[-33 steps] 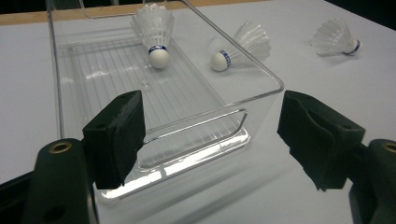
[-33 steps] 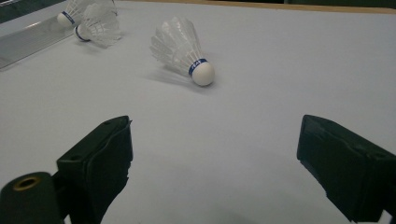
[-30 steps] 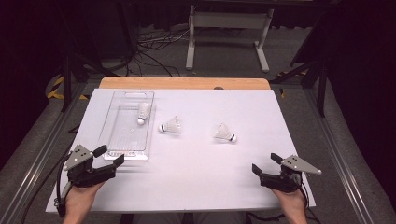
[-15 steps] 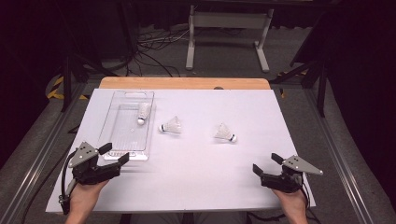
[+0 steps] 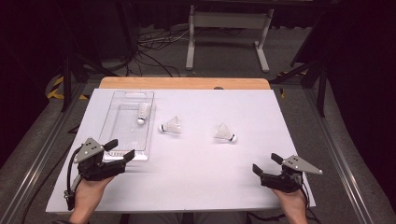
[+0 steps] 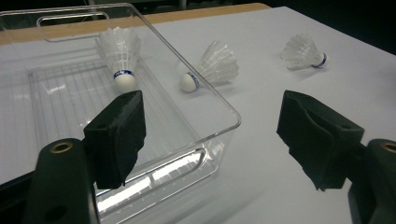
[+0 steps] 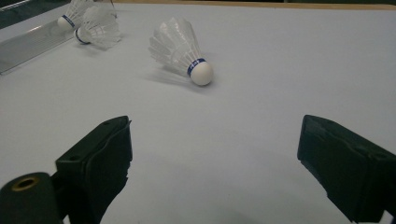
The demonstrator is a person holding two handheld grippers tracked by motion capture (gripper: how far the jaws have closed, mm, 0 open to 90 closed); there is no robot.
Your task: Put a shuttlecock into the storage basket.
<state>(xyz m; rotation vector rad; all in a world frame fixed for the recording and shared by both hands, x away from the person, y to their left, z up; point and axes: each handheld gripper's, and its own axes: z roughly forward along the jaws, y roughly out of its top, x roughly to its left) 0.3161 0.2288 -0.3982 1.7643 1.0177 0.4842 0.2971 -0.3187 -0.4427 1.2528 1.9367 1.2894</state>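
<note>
A clear plastic tray (image 5: 122, 132) lies at the left of the white table, with one white shuttlecock (image 5: 144, 113) inside near its far right wall. A second shuttlecock (image 5: 171, 126) lies on the table just right of the tray, and a third shuttlecock (image 5: 225, 133) lies farther right. My left gripper (image 5: 120, 149) is open at the tray's near end and holds nothing; in the left gripper view its left jaw overlaps the tray (image 6: 205, 100). My right gripper (image 5: 265, 163) is open near the front right edge, well short of the third shuttlecock (image 7: 180, 49).
A white sheet (image 5: 196, 158) covers the table, and a strip of bare wood (image 5: 184, 83) shows at the back. Behind the table stand a metal frame (image 5: 226, 21) and loose cables (image 5: 154, 39) on the floor. Metal rails run along both sides.
My left gripper has moved forward and a little right, up to the tray's near end. The right gripper has barely moved, and the shuttlecocks lie where they were.
</note>
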